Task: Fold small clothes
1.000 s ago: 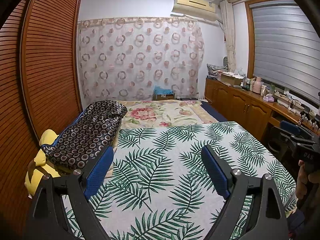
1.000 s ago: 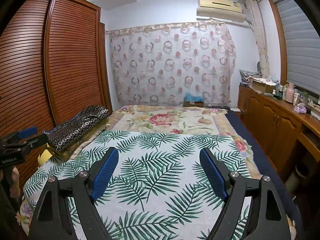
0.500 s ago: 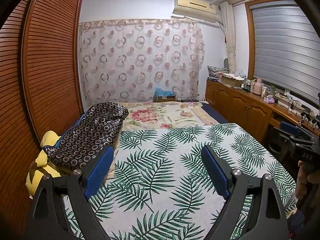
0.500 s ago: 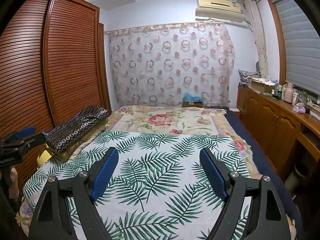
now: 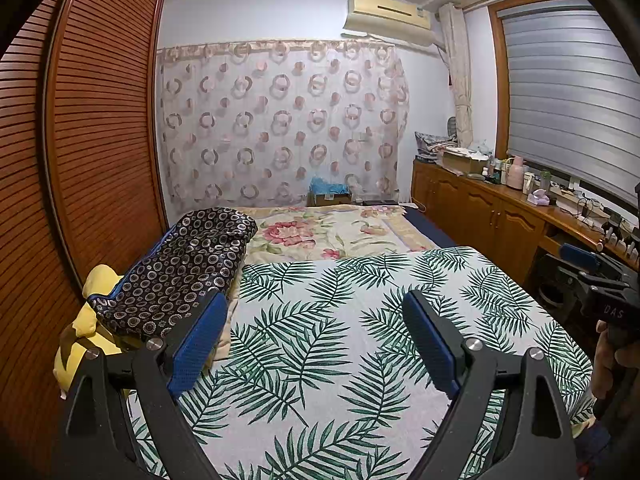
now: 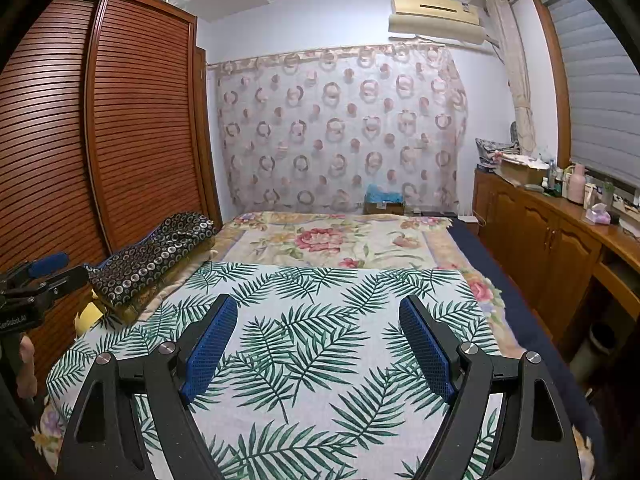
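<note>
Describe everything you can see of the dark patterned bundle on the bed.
The dark bundle is navy fabric printed with pale rings and small flowers, blue piping along one edge. It looks soft, rumpled and loosely folded into a long heap. It lies along the bed's left edge beside the louvred wardrobe, resting partly on a yellow cloth and against the palm-leaf sheet. No gripper touches it.

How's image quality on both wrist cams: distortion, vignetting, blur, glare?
Left wrist view: strong fisheye bowing of the brown slatted wardrobe doors, black vignette in the corners, sharp focus, no motion blur on the palm-leaf print cloth. Right wrist view: same barrel distortion and dark corners, even dim indoor light, no glare; the grey window blind is not blown out.
</note>
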Available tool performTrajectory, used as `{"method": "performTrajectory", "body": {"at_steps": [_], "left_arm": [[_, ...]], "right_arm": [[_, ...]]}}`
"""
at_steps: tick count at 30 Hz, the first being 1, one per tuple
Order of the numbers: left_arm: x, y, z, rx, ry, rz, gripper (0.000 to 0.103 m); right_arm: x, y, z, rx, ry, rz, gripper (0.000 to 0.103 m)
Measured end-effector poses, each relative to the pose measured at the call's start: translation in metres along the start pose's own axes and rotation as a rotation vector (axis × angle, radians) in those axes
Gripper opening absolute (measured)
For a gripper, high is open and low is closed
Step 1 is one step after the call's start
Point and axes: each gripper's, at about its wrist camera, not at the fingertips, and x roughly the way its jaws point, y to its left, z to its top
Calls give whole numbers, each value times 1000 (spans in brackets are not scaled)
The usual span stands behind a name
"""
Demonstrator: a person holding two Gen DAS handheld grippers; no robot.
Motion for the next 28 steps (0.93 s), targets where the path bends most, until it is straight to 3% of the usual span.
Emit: {"method": "performTrajectory", "body": {"at_steps": [28], "left_arm": [[-1, 0, -1, 2, -3, 1, 90]], "right_arm": [[0, -3, 0, 2, -2, -2, 84]]}}
